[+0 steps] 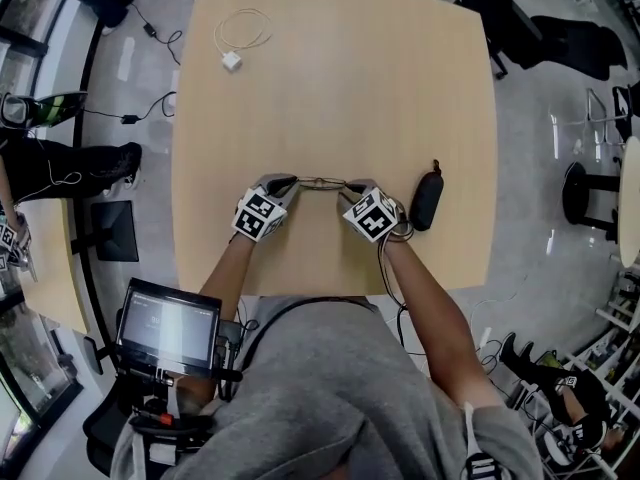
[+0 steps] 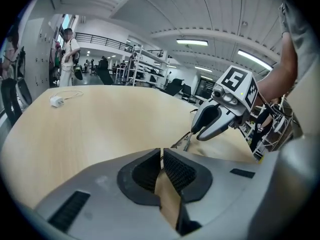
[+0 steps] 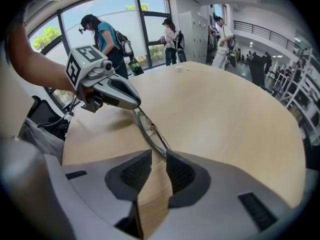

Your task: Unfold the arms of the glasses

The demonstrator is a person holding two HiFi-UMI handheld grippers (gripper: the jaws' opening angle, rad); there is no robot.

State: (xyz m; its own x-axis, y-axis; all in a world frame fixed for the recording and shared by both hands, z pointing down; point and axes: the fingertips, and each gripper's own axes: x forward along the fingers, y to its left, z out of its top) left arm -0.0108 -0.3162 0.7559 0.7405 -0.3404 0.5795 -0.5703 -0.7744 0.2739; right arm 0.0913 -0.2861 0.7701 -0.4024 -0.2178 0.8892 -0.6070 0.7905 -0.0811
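Left gripper (image 2: 161, 152): clamped shut on one end of the glasses (image 3: 149, 129), so the frame is steadied
Right gripper (image 3: 159, 154): jaws parted, nothing pinched; the other end is met at their tips
Glasses: spanned between both grippers
Case (image 1: 427, 200): just beside the right gripper
Charger (image 1: 232, 62): far beyond the left gripper

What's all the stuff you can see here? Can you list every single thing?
table: one, light wood, under everything
glasses: one pair, thin dark frame, on the table between the grippers
glasses case: one, black, on the table just right of the right gripper
charger with cable: one, white, far left part of the table
screen: one, black-framed, lower left beside the person
office chairs: at least two, black, beyond the table
left gripper: one, grey, jaws shut on the glasses' left end
right gripper: one, grey, jaws apart at the glasses' right end
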